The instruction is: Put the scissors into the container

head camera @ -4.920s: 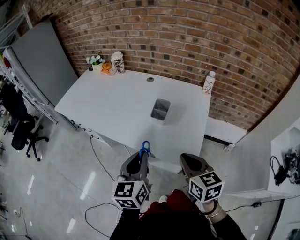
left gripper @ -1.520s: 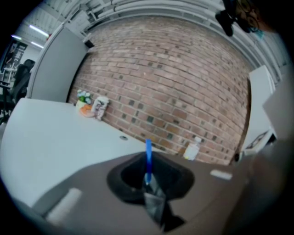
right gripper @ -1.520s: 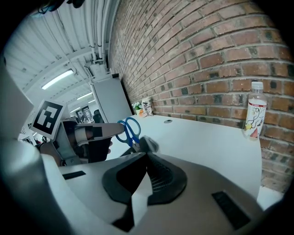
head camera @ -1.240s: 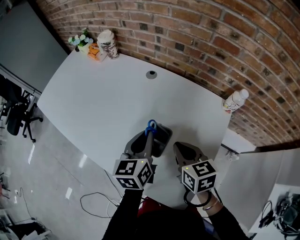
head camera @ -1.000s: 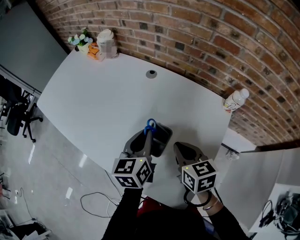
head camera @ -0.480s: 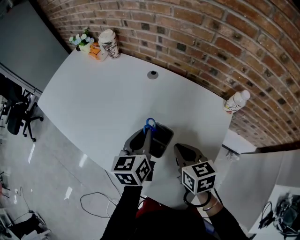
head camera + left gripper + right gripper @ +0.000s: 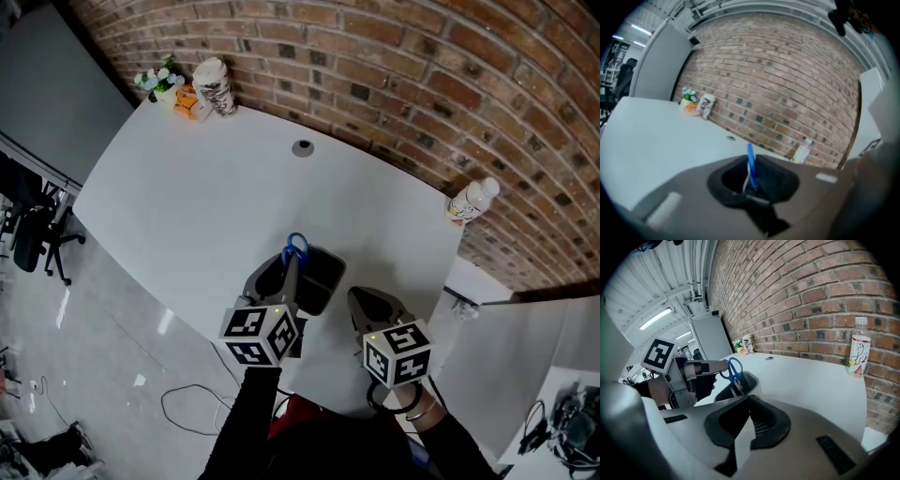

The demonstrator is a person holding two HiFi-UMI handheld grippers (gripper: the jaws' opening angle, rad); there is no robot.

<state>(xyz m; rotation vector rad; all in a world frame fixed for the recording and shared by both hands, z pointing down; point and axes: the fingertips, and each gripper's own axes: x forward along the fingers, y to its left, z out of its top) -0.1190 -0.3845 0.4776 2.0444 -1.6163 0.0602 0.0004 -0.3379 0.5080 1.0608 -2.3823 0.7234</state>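
Blue-handled scissors [image 7: 295, 248] stand upright over the dark grey container [image 7: 323, 272], blades pointing down into it. My left gripper [image 7: 281, 272] has the scissors between its jaws, which are opening; the handle loops stick out past the fingertips. In the left gripper view the scissors [image 7: 750, 168] show edge-on between the jaws. The right gripper view shows the scissors [image 7: 734, 372] at the left gripper's tip [image 7: 711, 367], above the container [image 7: 751, 380]. My right gripper [image 7: 370, 302] hovers just right of the container, shut and empty [image 7: 749, 399].
The container sits near the front edge of the white table [image 7: 206, 206]. A drink bottle [image 7: 469, 202] stands at the table's right end by the brick wall. A cup [image 7: 216, 86] and small flowers [image 7: 161, 80] occupy the far left corner. A cable grommet [image 7: 302, 147] lies at the back.
The view has closed in on the table since the oldest frame, and the scissors now stand over the container. Over the last second my left gripper drifted slightly left; the right stayed put.
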